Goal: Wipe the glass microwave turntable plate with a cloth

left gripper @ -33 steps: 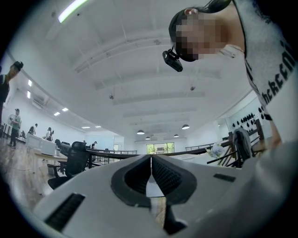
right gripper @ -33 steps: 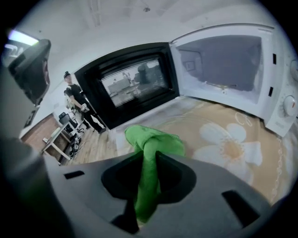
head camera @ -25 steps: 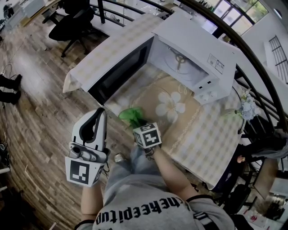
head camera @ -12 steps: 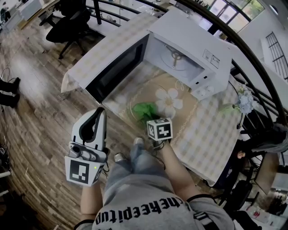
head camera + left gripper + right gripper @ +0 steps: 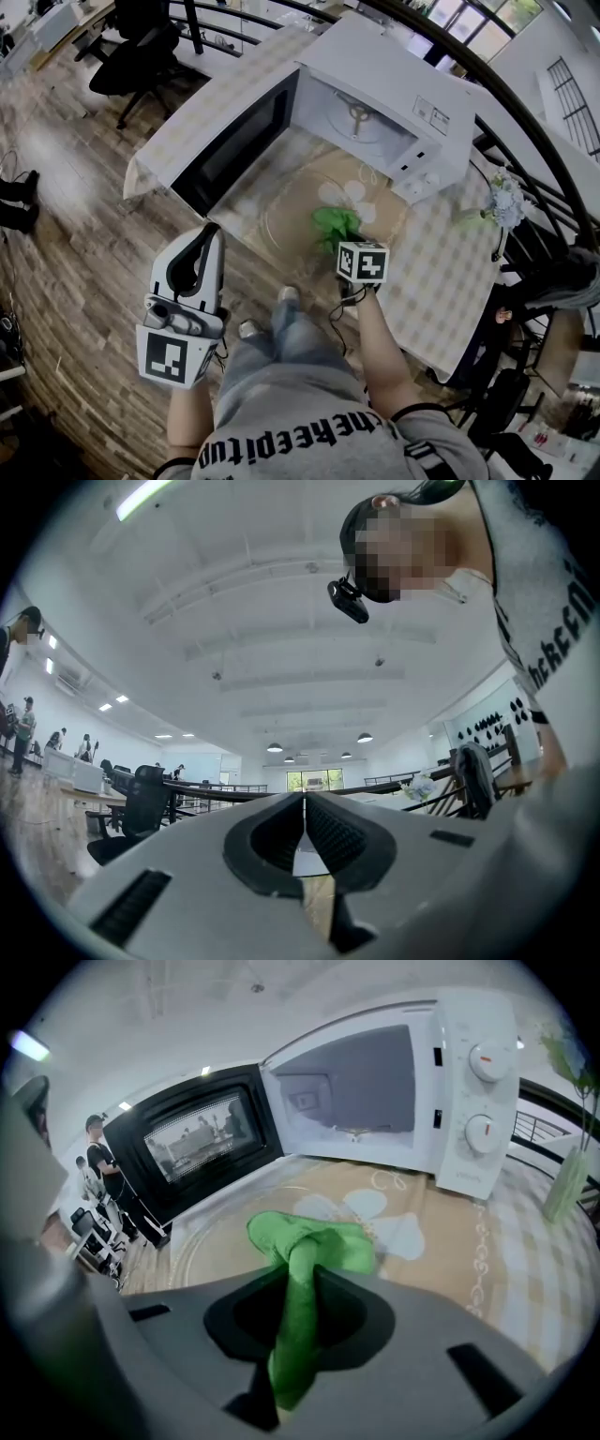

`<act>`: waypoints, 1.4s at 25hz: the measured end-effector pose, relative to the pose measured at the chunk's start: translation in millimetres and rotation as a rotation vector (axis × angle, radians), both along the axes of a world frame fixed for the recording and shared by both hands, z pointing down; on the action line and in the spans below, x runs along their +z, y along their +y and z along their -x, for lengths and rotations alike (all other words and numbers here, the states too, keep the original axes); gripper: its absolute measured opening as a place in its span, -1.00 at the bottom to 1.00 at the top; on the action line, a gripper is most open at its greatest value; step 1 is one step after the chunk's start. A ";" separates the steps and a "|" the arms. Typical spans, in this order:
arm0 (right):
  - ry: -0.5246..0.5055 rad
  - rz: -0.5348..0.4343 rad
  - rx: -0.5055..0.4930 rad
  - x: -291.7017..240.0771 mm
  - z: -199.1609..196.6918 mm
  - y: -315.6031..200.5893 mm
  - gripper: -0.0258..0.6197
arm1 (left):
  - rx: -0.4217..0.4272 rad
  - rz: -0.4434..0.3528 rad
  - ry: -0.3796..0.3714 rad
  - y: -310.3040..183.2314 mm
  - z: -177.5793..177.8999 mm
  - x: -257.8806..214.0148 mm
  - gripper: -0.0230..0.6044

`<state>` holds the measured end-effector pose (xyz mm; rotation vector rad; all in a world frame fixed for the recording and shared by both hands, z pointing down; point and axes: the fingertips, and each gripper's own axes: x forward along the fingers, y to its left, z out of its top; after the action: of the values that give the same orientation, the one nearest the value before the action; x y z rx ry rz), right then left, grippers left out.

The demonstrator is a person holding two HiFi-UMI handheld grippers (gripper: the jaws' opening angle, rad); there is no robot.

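The clear glass turntable plate [image 5: 281, 216] lies flat on the table in front of the open microwave [image 5: 375, 103]; its rim [image 5: 202, 1241] curves past the cloth in the right gripper view. My right gripper [image 5: 349, 246] is shut on a green cloth [image 5: 336, 225], whose bunched free end [image 5: 314, 1239] rests on the plate's right part. My left gripper [image 5: 202, 246] hangs off the table's near edge, over the floor, jaws shut with nothing between them [image 5: 303, 841], pointing up and away from the plate.
The microwave door [image 5: 239, 141] stands swung open to the left of the plate. A tablecloth with a white flower print [image 5: 352, 192] covers the table. A small vase of flowers [image 5: 502, 202] stands at the right. An office chair [image 5: 131, 56] sits far left.
My right gripper has swept the green cloth across the plate from its near-left part toward its right side. The left gripper has stayed where it was.
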<state>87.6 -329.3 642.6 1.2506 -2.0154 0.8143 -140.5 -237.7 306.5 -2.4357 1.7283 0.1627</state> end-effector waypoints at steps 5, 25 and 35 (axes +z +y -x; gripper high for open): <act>0.003 -0.001 0.013 0.0 -1.9 -0.2 -0.69 | -0.005 0.005 0.004 3.9 1.3 1.1 -0.89; -0.121 0.033 -0.287 -5.7 129.7 88.3 -0.69 | -0.007 0.010 0.013 22.2 6.1 1.2 -0.89; -0.077 0.003 -0.124 -2.7 62.2 68.1 -0.69 | 0.017 0.008 0.008 23.7 0.3 -0.8 -0.89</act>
<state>25.4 -261.2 639.9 1.0957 -2.1288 0.8170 -140.8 -214.0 305.7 -2.4597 1.7151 0.1681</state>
